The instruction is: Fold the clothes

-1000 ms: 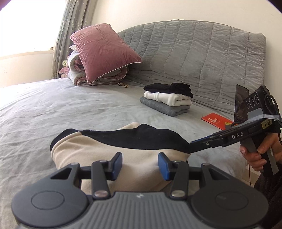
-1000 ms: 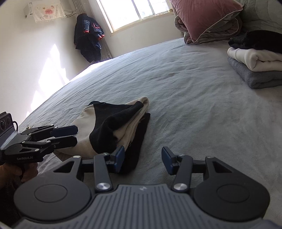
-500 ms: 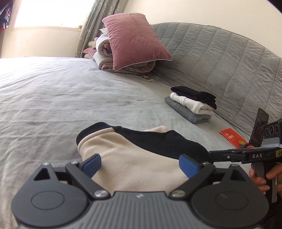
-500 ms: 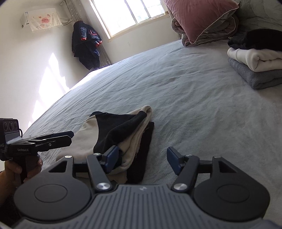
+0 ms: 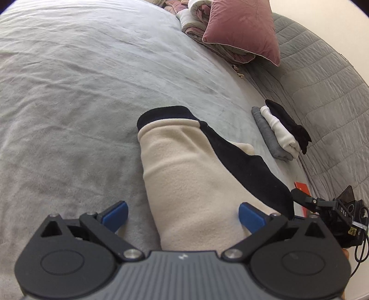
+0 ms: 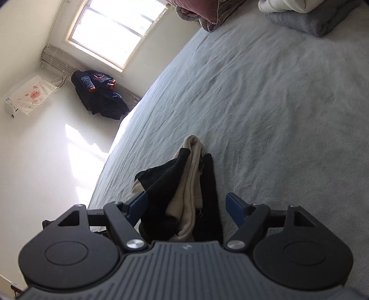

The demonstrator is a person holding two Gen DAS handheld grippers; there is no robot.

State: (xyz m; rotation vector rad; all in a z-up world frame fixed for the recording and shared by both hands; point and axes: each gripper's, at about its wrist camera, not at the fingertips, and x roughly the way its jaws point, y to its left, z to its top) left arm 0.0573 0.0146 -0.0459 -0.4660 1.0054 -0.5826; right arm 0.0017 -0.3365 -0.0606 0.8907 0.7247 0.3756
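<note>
A grey bed [image 5: 69, 97] carries everything. A folded cream-and-black garment [image 5: 191, 175] lies in its middle. Beyond the garment, near the headboard, sits a stack [image 5: 280, 133] of folded clothes; a red packet [image 5: 302, 187] lies nearer; a pink pillow [image 5: 242, 27] tops rolled bedding [image 5: 196, 20] farther off.

The folded garment [image 5: 191, 175] lies on the bed [image 5: 69, 103] straight ahead of me, its near end between my left gripper [image 5: 183, 215] pads — beyond it to the right a clothes stack [image 5: 280, 133], farther back the pillow [image 5: 242, 30] on a bundled quilt [image 5: 196, 23].
</note>
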